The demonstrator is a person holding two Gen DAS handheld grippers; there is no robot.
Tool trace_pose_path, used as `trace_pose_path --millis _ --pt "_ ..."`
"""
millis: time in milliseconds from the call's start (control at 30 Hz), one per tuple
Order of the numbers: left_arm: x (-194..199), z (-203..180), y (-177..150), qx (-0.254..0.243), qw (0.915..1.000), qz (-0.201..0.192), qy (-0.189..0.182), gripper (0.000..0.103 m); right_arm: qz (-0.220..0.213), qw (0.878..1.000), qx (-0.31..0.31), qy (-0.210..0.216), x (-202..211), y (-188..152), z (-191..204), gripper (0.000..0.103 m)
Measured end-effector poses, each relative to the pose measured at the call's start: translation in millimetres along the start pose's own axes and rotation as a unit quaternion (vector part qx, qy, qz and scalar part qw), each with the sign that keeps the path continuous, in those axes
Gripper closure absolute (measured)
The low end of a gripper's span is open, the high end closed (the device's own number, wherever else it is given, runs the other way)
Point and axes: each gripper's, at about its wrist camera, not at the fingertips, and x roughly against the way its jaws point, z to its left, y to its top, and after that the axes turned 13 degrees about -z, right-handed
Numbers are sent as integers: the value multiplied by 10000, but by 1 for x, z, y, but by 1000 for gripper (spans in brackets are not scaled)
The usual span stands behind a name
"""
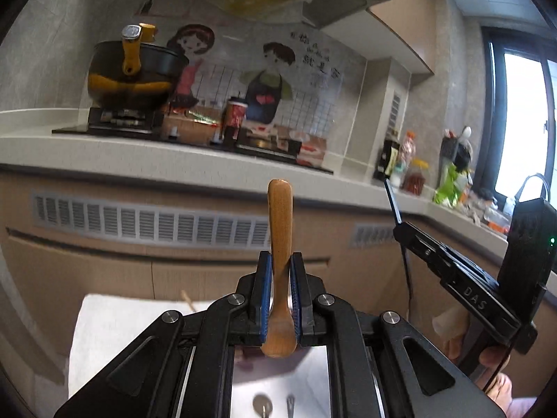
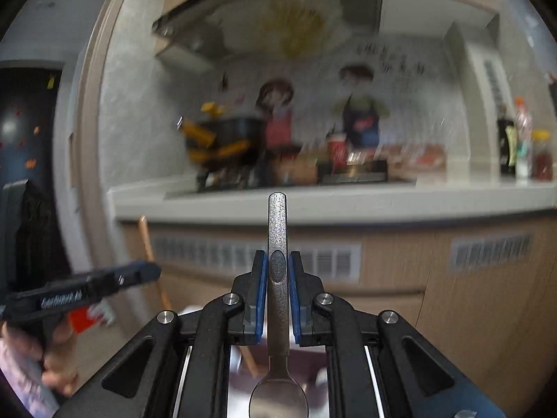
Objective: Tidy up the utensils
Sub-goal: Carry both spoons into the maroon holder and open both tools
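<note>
- Your left gripper [image 1: 281, 271] is pinching a wooden spoon [image 1: 279, 244] between its blue pads, handle pointing up and forward, bowl end hanging back toward the camera.
- Your right gripper [image 2: 277, 268] is clamped on a metal spoon [image 2: 277, 244], handle forward, bowl below near the camera.
- In the left view, the other gripper's black body reads "DAS" [image 1: 474, 297].
- The backsplash poster [image 1: 264, 80] carries cartoon cooks and writing too blurred to read.
- The red can [image 1: 236, 115] on the countertop [image 1: 174, 153] has an illegible label.
</note>
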Motion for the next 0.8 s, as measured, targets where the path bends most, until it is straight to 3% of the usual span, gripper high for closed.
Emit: trace_pose_path --millis 200,400,800 --pt "-49 17 -15 122 9996 195 134 92 126 9995 -124 -250 -48 -19 -8 92" --pt "-91 46 -51 401 9968 617 299 92 506 9973 -370 -390 -92 -71 -27 92" --pt "-130 69 -106 613 9901 1164 492 90 870 9940 -511 -433 -126 -131 -45 89"
